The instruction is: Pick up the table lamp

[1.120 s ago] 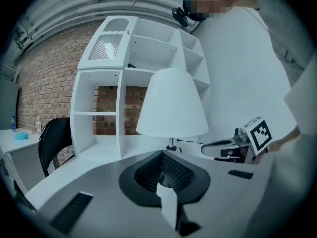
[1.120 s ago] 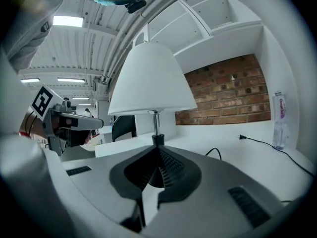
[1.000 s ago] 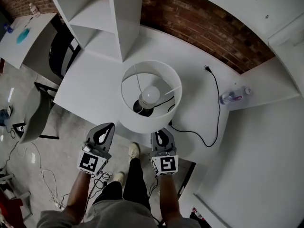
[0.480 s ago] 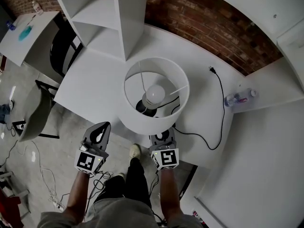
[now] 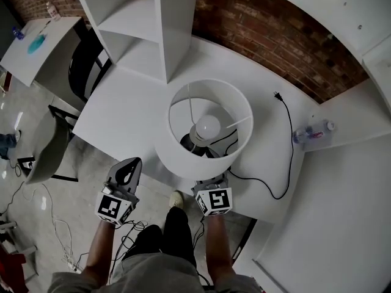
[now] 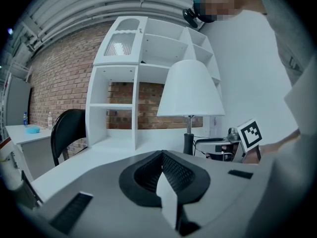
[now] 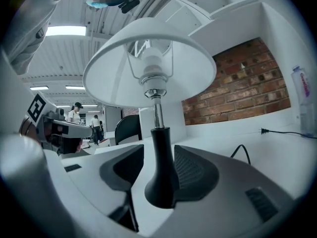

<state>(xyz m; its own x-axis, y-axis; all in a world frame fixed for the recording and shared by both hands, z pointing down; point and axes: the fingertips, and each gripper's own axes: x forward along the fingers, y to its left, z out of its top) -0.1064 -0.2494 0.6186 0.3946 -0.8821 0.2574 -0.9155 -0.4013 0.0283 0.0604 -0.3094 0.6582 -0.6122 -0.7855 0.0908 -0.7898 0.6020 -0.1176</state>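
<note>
The table lamp has a white shade [image 5: 183,157], a bulb [image 5: 208,126], and a slim black base [image 7: 161,177] standing on the white table [image 5: 122,115]. My right gripper [image 7: 158,155] reaches level under the shade, where the head view hides its tips. Its jaws are opening, with the black base between them; the left pad stands clear of it. My left gripper [image 5: 135,161] hovers shut and empty off the table's front edge, left of the lamp [image 6: 190,90].
The lamp's black cord [image 5: 287,145] loops right across the table to a loose plug [image 5: 276,94]. A water bottle [image 5: 313,132] lies at the far right. A white shelf unit [image 5: 165,23] stands behind the lamp, and a black chair [image 5: 82,66] to its left.
My right gripper has pushed forward under the shade, so its jaws are now hidden in the head view. The left gripper has edged slightly forward, still shut.
</note>
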